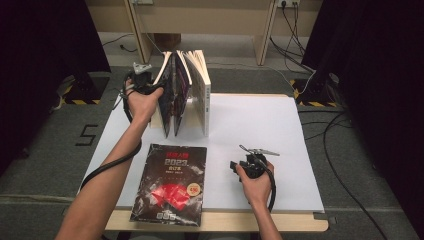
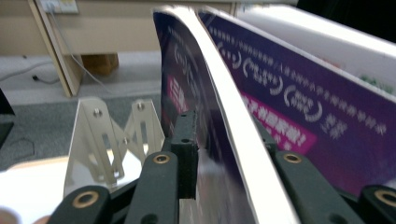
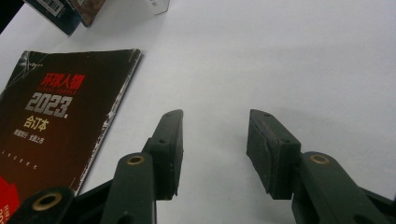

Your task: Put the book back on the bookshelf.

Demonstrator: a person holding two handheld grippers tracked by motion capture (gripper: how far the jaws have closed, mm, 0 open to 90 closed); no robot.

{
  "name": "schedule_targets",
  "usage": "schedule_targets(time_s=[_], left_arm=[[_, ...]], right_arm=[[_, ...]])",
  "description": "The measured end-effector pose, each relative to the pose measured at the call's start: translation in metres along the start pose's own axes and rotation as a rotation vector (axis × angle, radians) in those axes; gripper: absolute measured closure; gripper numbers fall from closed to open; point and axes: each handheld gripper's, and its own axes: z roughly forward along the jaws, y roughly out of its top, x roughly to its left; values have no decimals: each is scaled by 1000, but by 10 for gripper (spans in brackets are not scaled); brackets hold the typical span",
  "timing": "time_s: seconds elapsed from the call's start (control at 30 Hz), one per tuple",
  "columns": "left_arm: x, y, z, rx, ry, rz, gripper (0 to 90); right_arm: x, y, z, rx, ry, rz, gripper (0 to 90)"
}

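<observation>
A purple-covered magazine (image 2: 205,93) stands upright among a row of standing books (image 1: 192,90) at the far left of the white tabletop (image 1: 260,130). In the left gripper view its bowed cover and white page edge rise straight up between the two black jaws of the left gripper (image 1: 141,80); the left jaw pad lies against the cover, while the right jaw is mostly hidden behind the page edge, so I cannot tell whether the magazine is clamped or merely standing in the gap. To its right stands a second purple cover (image 2: 299,107), and beyond that a white book. A pale metal bookend (image 2: 105,140) stands on the tabletop just left of the gripper. In the high view the left hand (image 1: 142,102) holds that gripper at the left end of the row.

Near the front edge, left of centre, a dark magazine with red artwork (image 1: 172,182) lies flat. The right gripper (image 3: 215,149) rests well to its right, its jaws spread apart over bare tabletop with nothing between them, held by the right hand (image 1: 256,185).
</observation>
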Motion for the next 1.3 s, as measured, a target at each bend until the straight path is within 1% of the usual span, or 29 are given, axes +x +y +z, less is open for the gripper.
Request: schedule_targets(time_s=[0.03,0.1,0.13,0.23,0.27,0.3,0.33,0.37,0.4,0.47,0.5,0.6,0.67,0.77,0.9,0.97,1.07,1.17,1.2,1.27,1.3], left_arm=[[0,-1,-1,15,-7,-6,698],[0,-6,-3,41,-14,-5,694],[0,-8,-3,52,-21,-19,695],[2,-14,0,88,-34,-42,707],[1,-15,2,93,-31,-42,724],[0,-16,2,92,-19,-35,744],[-1,-15,2,97,0,-17,778],[-2,-14,3,103,15,-4,802],[-2,-13,3,103,25,-4,811],[-4,-14,5,88,39,1,817],[-5,-14,6,78,42,-4,818],[-5,-13,7,28,62,-22,820],[-5,-12,6,-8,85,-16,821],[-3,-17,9,-61,84,-23,820],[-3,-29,15,-99,80,-36,819],[-4,-30,16,-105,73,-33,818],[-3,-31,15,-112,78,-38,815],[-1,-32,13,-111,58,-43,807],[-1,-32,13,-110,62,-41,802],[0,-33,12,-103,64,-39,768],[0,-33,12,-104,66,-32,742]], right_arm=[[0,0,0,1,0,0,564],[0,0,0,5,2,7,562],[0,0,1,4,1,6,562],[0,0,1,15,3,21,559],[0,0,1,16,2,21,559],[0,-1,2,15,1,14,559],[0,-1,2,20,5,24,558],[0,-1,2,19,5,21,558],[0,-1,2,20,6,19,558],[0,-1,2,19,6,13,557],[0,-1,2,19,7,15,557],[0,-1,2,19,7,17,557],[0,-1,1,17,7,16,557],[0,0,1,14,6,13,557],[0,-1,3,17,9,6,557],[0,-1,2,16,4,6,557],[0,-1,2,15,5,8,557],[0,0,1,11,3,4,557],[0,0,1,12,2,5,557],[0,-1,2,12,0,4,556],[0,-1,2,14,2,6,555]])
